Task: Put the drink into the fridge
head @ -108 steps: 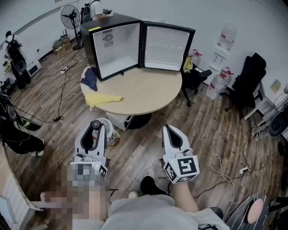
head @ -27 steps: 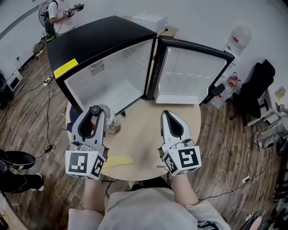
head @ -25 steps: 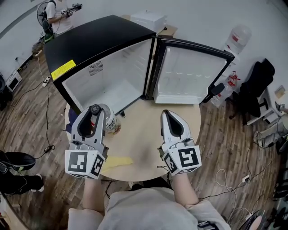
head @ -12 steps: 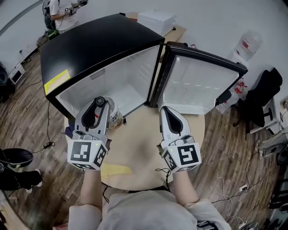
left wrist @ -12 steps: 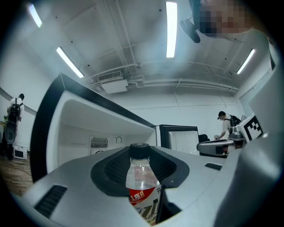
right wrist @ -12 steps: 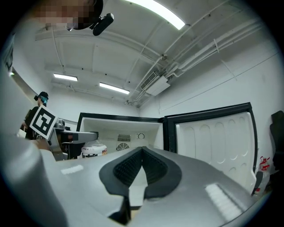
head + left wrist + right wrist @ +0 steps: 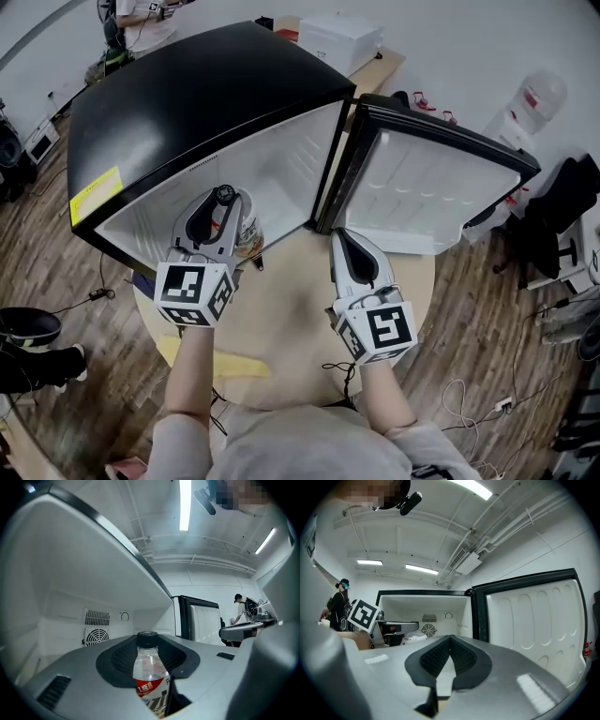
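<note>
At the fridge (image 7: 187, 112) mouth, your left gripper (image 7: 221, 199) is clamped on the drink (image 7: 149, 667), bottle upright, fan grille (image 7: 96, 636) straight ahead. Door (image 7: 441, 183) hangs wide beside your right gripper (image 7: 342, 239), closed on nothing; yellow cloth (image 7: 236, 364) on the desk (image 7: 291, 309) behind
</note>
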{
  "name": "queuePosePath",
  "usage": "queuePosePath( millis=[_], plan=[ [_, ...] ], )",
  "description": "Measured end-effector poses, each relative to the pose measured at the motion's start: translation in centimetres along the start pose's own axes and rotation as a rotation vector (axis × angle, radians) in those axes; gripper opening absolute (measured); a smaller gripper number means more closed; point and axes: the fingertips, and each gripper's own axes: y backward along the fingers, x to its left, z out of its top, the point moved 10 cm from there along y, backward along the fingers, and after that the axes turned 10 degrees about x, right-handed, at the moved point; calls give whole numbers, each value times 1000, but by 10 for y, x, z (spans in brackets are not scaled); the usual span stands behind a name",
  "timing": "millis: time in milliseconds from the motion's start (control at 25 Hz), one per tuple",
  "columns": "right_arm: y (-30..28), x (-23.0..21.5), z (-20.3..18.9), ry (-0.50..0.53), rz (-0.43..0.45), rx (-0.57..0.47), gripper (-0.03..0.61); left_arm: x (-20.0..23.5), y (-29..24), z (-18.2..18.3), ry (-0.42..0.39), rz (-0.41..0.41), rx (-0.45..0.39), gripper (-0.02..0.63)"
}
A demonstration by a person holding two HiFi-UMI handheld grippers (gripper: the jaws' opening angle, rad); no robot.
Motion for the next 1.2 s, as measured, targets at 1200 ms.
queuePosePath(
  millis=[1200],
  plan=[
    [-9, -69, -30, -19, -28, 86, 11, 7, -142, -41, -13, 80, 86, 138]
  ],
)
